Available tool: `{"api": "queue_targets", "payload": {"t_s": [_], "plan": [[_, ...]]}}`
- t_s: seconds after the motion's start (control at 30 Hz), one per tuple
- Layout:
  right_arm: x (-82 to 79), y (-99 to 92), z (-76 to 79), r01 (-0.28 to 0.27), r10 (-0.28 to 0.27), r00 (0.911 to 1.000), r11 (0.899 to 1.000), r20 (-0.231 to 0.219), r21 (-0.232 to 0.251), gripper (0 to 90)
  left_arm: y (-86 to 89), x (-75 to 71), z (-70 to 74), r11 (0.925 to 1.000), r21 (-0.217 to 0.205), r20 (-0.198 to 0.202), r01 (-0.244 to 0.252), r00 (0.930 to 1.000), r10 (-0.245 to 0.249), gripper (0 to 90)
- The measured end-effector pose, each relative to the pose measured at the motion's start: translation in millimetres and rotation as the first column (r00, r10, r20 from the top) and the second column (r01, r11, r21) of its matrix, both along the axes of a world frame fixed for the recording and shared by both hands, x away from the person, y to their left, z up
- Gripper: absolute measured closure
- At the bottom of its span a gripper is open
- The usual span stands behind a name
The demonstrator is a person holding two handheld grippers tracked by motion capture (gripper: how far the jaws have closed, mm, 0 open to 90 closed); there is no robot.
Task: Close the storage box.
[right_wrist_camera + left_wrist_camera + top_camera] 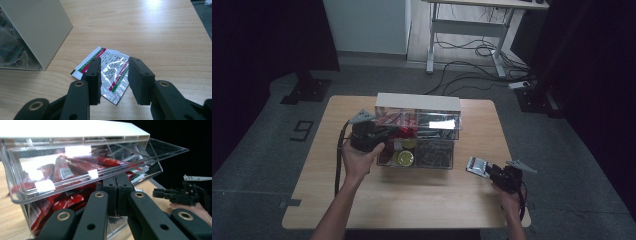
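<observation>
A white-topped organiser box (417,101) with clear tilt-out bins stands at the middle of the wooden table. Its upper-left bin (62,170), full of red sachets (396,119), is tipped open. My left gripper (117,180) is shut, its tips right under that bin's clear front lip; in the high view the left gripper (391,132) reaches in from the box's left. A silver sachet (110,56) with a red-green edge lies flat on the table to the right of the box. My right gripper (113,72) hovers over it, open, one jaw on each side, and appears in the high view (488,170) beside the sachet (477,165).
The lower bins hold yellow round items (405,158) and dark clips (435,153); the upper-right bin (438,122) holds silver sachets. Bare tabletop (412,200) lies in front of the box. On the floor behind are a desk frame (472,30) and cables.
</observation>
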State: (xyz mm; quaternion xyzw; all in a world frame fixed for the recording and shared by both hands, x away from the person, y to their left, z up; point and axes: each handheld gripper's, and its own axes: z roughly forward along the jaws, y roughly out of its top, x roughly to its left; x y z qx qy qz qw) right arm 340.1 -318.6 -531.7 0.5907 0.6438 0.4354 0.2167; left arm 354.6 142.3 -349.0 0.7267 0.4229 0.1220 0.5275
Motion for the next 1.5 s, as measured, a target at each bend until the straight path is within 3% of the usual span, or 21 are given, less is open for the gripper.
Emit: {"api": "queue_targets", "payload": {"t_s": [0.5,0.77,0.87,1.13,1.5], "plan": [[-0.6,-0.7,-2.1,0.002,-0.002,1.0000,1.000,-0.005,-0.003,62.7,1.6,-2.2,-15.4,0.9999,-0.009,-0.021,0.008,0.9997,-0.009,86.1],[-1.4,-0.8,-2.0,0.001,-0.001,1.0000,1.000,-0.001,0.000,61.4,4.3,-8.1,-21.0,0.9991,-0.023,-0.001,0.037,0.9993,-0.037,77.3],[-2.3,-0.7,-1.2,-0.012,0.012,0.9997,1.000,0.022,0.006,59.9,6.2,-12.7,-20.4,0.9993,-0.021,0.018,0.031,0.9994,-0.030,72.7],[-3.2,2.1,-0.4,-0.037,0.037,0.9987,0.999,0.035,0.009,56.6,10.2,-26.5,-23.3,0.9996,0.029,0.068,0.008,0.9976,-0.010,62.2],[-4.8,3.6,-0.7,-0.065,0.065,0.9971,0.998,0.040,0.009,53.7,20.1,-42.9,-49.9,0.9974,0.071,0.059,0.005,0.9982,-0.009,51.5]]}}
